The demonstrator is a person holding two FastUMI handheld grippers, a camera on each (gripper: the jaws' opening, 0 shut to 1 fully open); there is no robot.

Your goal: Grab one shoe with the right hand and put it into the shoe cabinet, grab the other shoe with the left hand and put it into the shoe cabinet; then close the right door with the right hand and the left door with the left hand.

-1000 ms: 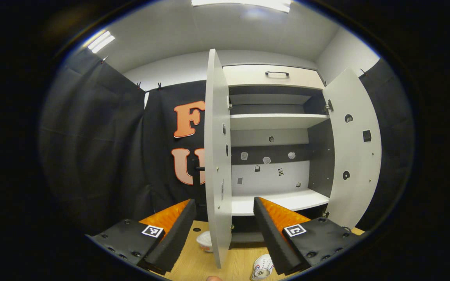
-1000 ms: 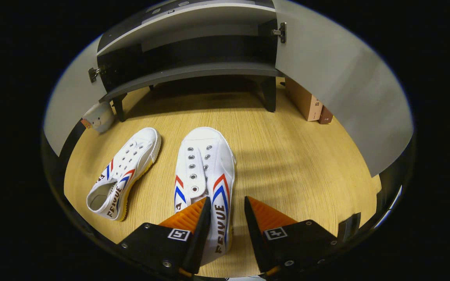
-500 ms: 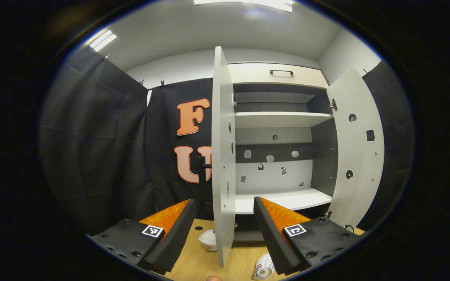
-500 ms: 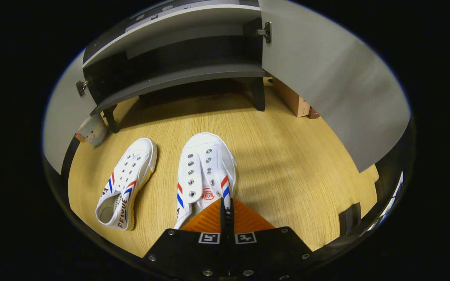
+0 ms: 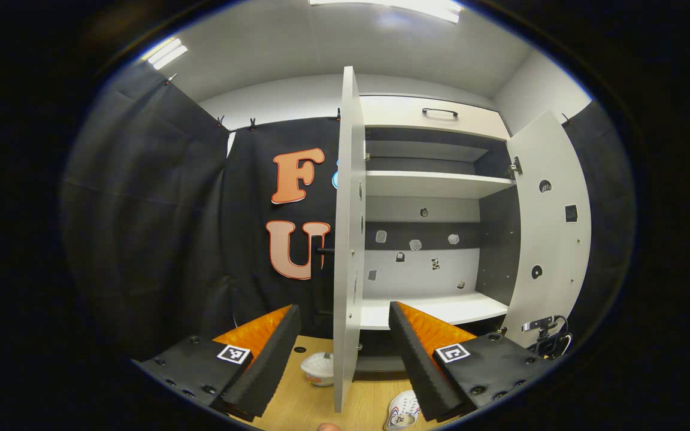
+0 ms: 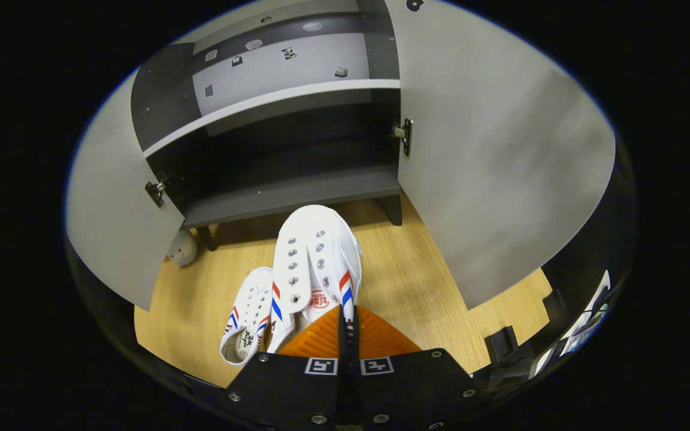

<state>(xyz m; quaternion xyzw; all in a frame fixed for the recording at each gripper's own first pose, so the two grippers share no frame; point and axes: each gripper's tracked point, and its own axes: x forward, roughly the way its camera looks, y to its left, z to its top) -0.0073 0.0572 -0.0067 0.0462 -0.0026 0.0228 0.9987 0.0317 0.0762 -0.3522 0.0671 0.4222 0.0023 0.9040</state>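
Observation:
My right gripper is shut on the side wall of a white shoe with red and blue stripes, holding it above the wooden floor with its toe toward the shoe cabinet's dark bottom shelf. The other white shoe lies on the floor just left of it, and its toe peeks in low in the left gripper view. My left gripper is open and holds nothing, its fingers on either side of the edge of the cabinet's left door. Both doors stand open.
The right door swings out wide on the right and the left door on the left. A small white object sits by the cabinet's left leg. White shelves span the cabinet higher up.
My right gripper closed on the shoe and has raised it off the floor toward the cabinet. The left gripper drifted slightly left, staying open.

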